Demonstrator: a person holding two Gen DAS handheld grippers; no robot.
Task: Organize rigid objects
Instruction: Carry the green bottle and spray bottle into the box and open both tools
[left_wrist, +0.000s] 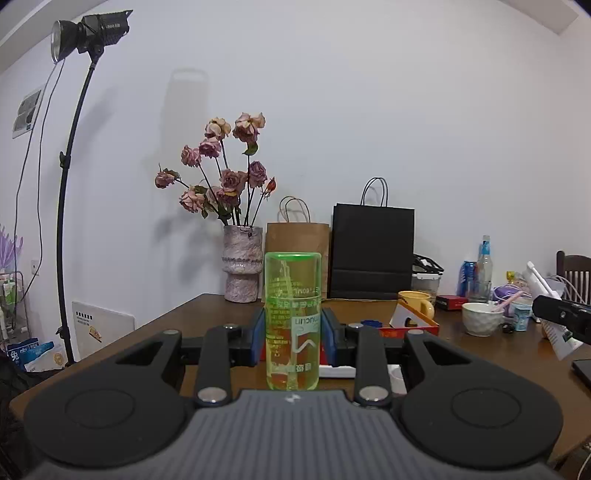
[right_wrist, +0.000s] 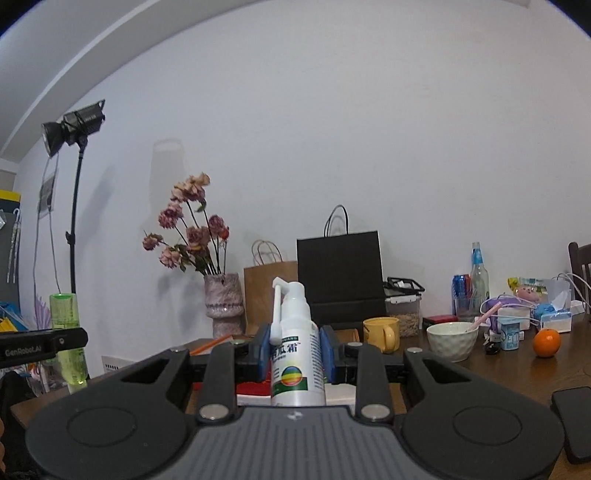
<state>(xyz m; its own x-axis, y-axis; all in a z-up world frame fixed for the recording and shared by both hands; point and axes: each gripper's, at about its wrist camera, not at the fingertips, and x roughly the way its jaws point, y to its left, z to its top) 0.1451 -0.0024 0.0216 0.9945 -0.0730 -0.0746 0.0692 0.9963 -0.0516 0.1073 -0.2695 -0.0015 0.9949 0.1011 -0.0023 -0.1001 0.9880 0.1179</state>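
Note:
My left gripper (left_wrist: 293, 341) is shut on a clear green plastic bottle (left_wrist: 293, 295) and holds it upright above the brown table (left_wrist: 177, 321). My right gripper (right_wrist: 293, 356) is shut on a white spray bottle (right_wrist: 295, 369) with a long nozzle, held upright. In the right wrist view the green bottle (right_wrist: 68, 314) and the left gripper show at the far left. In the left wrist view the spray bottle (left_wrist: 554, 332) and the right gripper show at the far right. A red box (left_wrist: 417, 325) lies on the table behind the grippers.
At the back stand a vase of dried roses (left_wrist: 242, 267), a brown paper bag (left_wrist: 295, 236) and a black bag (left_wrist: 371, 251). A yellow mug (right_wrist: 382, 332), white bowl (right_wrist: 452, 339), orange (right_wrist: 546, 343), glass bottle (right_wrist: 478, 280) and a phone (right_wrist: 574, 424) are to the right. A light stand (left_wrist: 68, 184) is left.

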